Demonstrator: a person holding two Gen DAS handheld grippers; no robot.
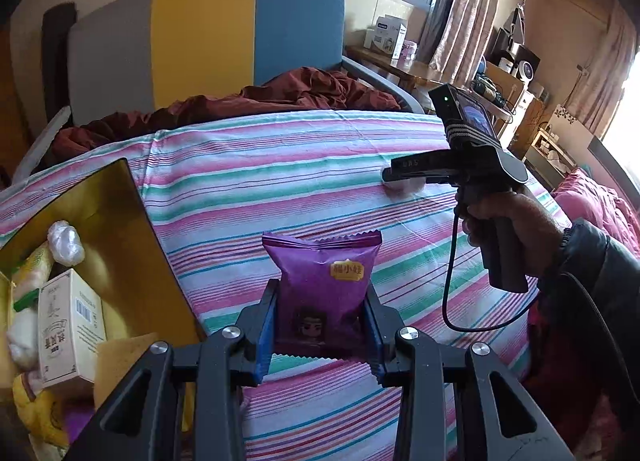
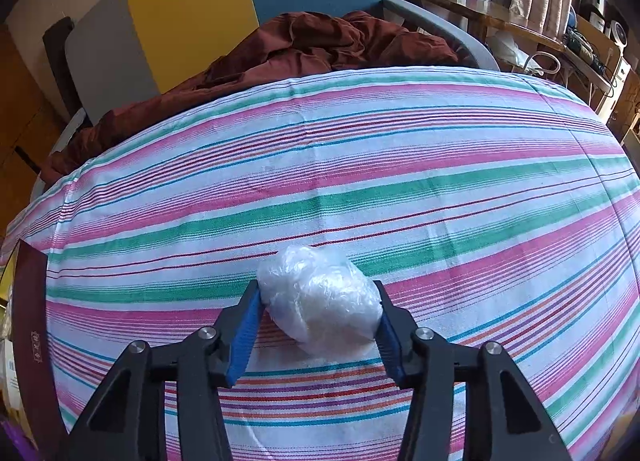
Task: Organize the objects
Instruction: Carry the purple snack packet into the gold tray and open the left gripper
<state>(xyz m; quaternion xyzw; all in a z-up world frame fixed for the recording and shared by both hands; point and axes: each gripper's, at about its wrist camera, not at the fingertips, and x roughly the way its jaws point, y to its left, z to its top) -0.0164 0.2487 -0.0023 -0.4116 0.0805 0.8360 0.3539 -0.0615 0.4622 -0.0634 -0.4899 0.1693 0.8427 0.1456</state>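
Note:
A purple snack packet [image 1: 324, 273] stands upright above the striped bedsheet [image 1: 280, 181], and my left gripper [image 1: 320, 289] is shut on its lower half. To the right, a white plastic-wrapped bundle [image 2: 320, 301] lies on the sheet [image 2: 360, 165]. My right gripper [image 2: 318, 293] is shut on this bundle, its blue pads [image 2: 244, 325] pressing both sides. In the left wrist view the same bundle [image 1: 402, 186] peeks out under the right gripper [image 1: 400, 175], held by a person's hand [image 1: 504, 217].
An open box with gold lining [image 1: 100, 197] sits at the left edge of the bed, holding a white carton [image 1: 72, 325], another plastic bundle [image 1: 66, 243] and yellow items. A maroon blanket [image 1: 248, 101] is bunched at the headboard [image 1: 200, 41]. A cluttered side table [image 1: 400, 65] stands beyond.

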